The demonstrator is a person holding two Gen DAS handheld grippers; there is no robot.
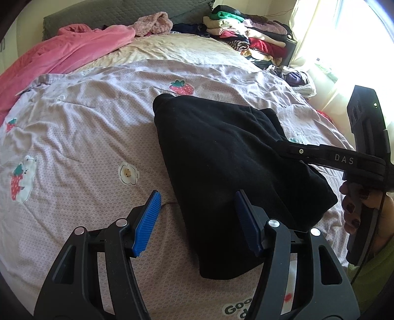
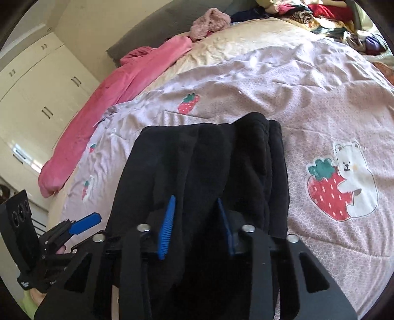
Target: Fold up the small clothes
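A black garment (image 1: 221,157) lies folded into a long strip on the lilac strawberry-print bedspread (image 1: 73,137). My left gripper (image 1: 197,204) is open, its blue pads low over the garment's near left edge, holding nothing. My right gripper (image 2: 195,209) is open with its blue pads pressed down into the black garment (image 2: 209,157); fabric bulges between them, not pinched. In the left wrist view the right gripper (image 1: 283,145) reaches in from the right and rests on the garment. The left gripper (image 2: 91,219) shows at the lower left of the right wrist view.
A pink blanket (image 1: 61,54) lies along the far left of the bed. A pink fluffy garment (image 1: 152,23) sits near the grey headboard. A heap of mixed clothes (image 1: 246,32) is piled at the far right by the bright window. White wardrobes (image 2: 37,98) stand left of the bed.
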